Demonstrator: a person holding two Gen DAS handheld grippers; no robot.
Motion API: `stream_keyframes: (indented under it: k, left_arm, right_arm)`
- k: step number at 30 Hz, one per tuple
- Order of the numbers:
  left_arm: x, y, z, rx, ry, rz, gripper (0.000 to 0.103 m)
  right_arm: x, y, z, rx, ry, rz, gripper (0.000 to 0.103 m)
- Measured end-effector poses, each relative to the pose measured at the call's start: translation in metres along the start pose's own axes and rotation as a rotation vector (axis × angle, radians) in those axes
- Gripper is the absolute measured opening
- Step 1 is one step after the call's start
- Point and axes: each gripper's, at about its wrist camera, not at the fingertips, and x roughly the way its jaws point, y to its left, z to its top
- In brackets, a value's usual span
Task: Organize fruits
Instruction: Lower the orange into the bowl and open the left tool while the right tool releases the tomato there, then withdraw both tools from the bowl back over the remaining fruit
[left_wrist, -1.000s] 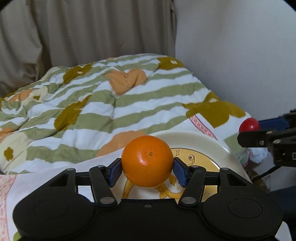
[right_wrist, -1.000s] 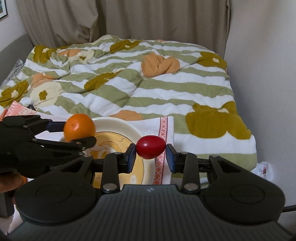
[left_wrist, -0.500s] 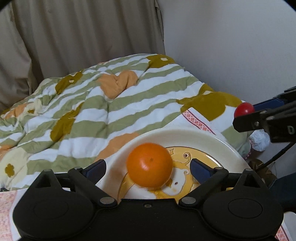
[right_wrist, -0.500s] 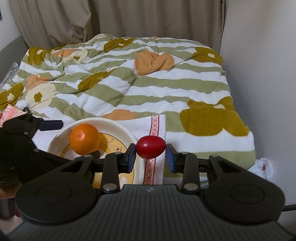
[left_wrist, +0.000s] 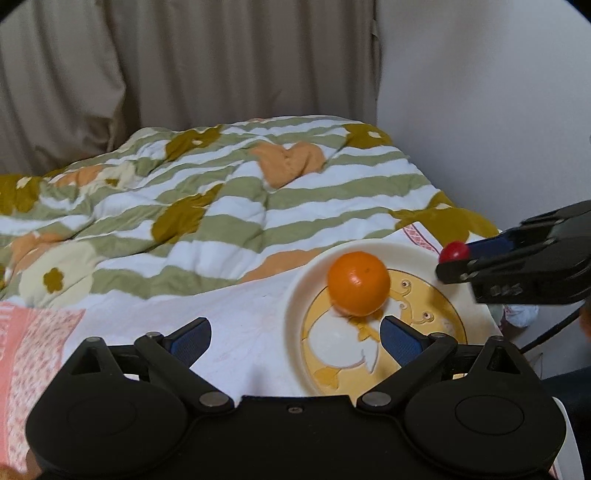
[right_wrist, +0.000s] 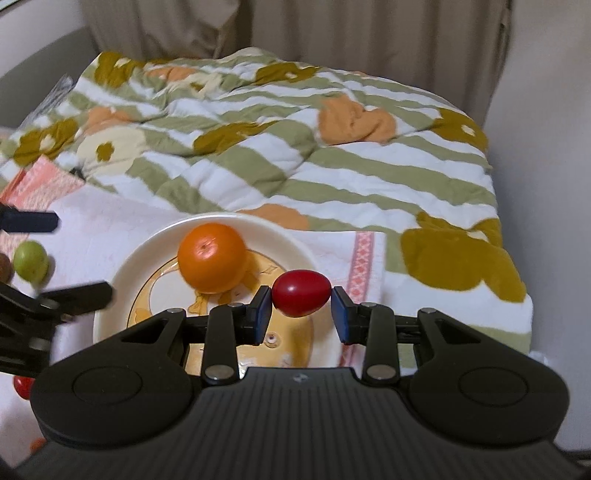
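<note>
An orange (left_wrist: 358, 282) rests on the back part of a cream plate (left_wrist: 295, 306) with a yellow cartoon print. My left gripper (left_wrist: 295, 332) stands wide open, pulled back to the left of the orange, with nothing between its blue pads (left_wrist: 399, 338). My right gripper (right_wrist: 301, 295) is shut on a small red egg-shaped fruit (right_wrist: 301, 297) and hovers over the plate's (right_wrist: 122, 273) right side, just right of the orange (right_wrist: 212, 256). In the left wrist view the same red fruit (left_wrist: 453, 252) shows at the right edge above the rim.
The plate lies on a white cloth with a pink border (right_wrist: 364, 258), spread over a green-striped quilt (right_wrist: 295, 158). A green fruit (right_wrist: 31, 262) and a brown one (right_wrist: 4, 267) lie left of the plate. Another red fruit (right_wrist: 22, 386) is at lower left. Curtains and a wall stand behind.
My left gripper opened and let the orange go onto the plate, then drew back to the left. My right gripper carried the red fruit leftward over the plate.
</note>
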Motion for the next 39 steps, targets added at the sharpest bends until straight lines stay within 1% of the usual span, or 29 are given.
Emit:
stream_keyframes:
  k: [3,6,13,14,15,16,18,20,22,29,34,39]
  left_arm:
    - [-0.009,0.007,-0.006,-0.017,-0.002,0.020,0.100]
    - [-0.015,0.015,-0.013,-0.051,-0.002,0.022,0.100]
    - [-0.019,0.022,-0.022,-0.079,0.004,0.035,0.100]
    - [-0.020,0.021,-0.023,-0.081,0.004,0.036,0.100]
    - [-0.021,0.021,-0.024,-0.082,0.002,0.037,0.100]
    - [-0.022,0.021,-0.024,-0.083,0.000,0.038,0.100]
    - [-0.025,0.020,-0.026,-0.084,-0.003,0.042,0.100]
    - [-0.028,0.020,-0.027,-0.086,-0.005,0.046,0.100]
    - [-0.033,0.019,-0.027,-0.087,-0.010,0.047,0.100]
    - [-0.063,0.014,-0.029,-0.095,-0.059,0.051,0.100]
    - [-0.097,0.009,-0.035,-0.102,-0.111,0.064,0.100]
    - [-0.140,0.005,-0.047,-0.126,-0.176,0.083,0.100]
  right_arm:
    - [0.014,0.012,-0.003,-0.061,0.004,-0.003,0.050]
    - [0.027,0.021,-0.007,-0.114,0.011,-0.008,0.050]
    - [0.041,0.031,-0.013,-0.158,0.018,-0.006,0.051]
    - [0.040,0.032,-0.013,-0.167,0.012,-0.009,0.055]
    - [0.040,0.034,-0.013,-0.177,0.007,-0.014,0.067]
    - [0.038,0.035,-0.013,-0.187,-0.002,-0.028,0.085]
    - [0.030,0.037,-0.016,-0.195,-0.027,-0.050,0.103]
    - [0.021,0.039,-0.018,-0.197,-0.051,-0.052,0.103]
    - [0.012,0.039,-0.021,-0.191,-0.054,-0.052,0.103]
    - [-0.034,0.034,-0.023,-0.127,-0.093,-0.050,0.103]
    - [-0.075,0.035,-0.029,-0.090,-0.104,-0.075,0.103]
    - [-0.121,0.042,-0.041,-0.076,-0.131,-0.092,0.103]
